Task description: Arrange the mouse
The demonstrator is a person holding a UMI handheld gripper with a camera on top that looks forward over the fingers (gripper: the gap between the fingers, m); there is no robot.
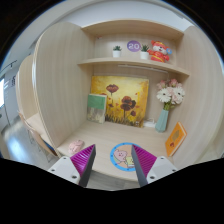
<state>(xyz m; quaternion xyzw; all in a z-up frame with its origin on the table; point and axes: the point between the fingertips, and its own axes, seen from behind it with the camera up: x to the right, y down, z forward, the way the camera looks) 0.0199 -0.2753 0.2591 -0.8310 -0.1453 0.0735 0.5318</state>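
A pale wooden side wall closes the nook on the left, and at its foot a flat pinkish-white thing lies on the desk; what it is I cannot tell. Just right of it, close to the left finger's tip, is a small pink item.

The tool is low over the near part of the desk with its fingers well apart and nothing clamped; the magenta pads face each other across the gap. Just ahead of the fingertips, in line with that gap, a round pale-blue mat lies flat on the desk. On it sits a small pinkish shape, which may be the mouse, though it is too small to be sure. Neither finger touches the mat.

Against the back wall a small greenish picture leans beside a larger yellow painting of flowers. On the shelf above stand a little potted plant, a round purple clock and, further right, an orange toy figure.

Right of the painting a teal vase holds pale flowers, and an orange card leans near it on the desk's right side
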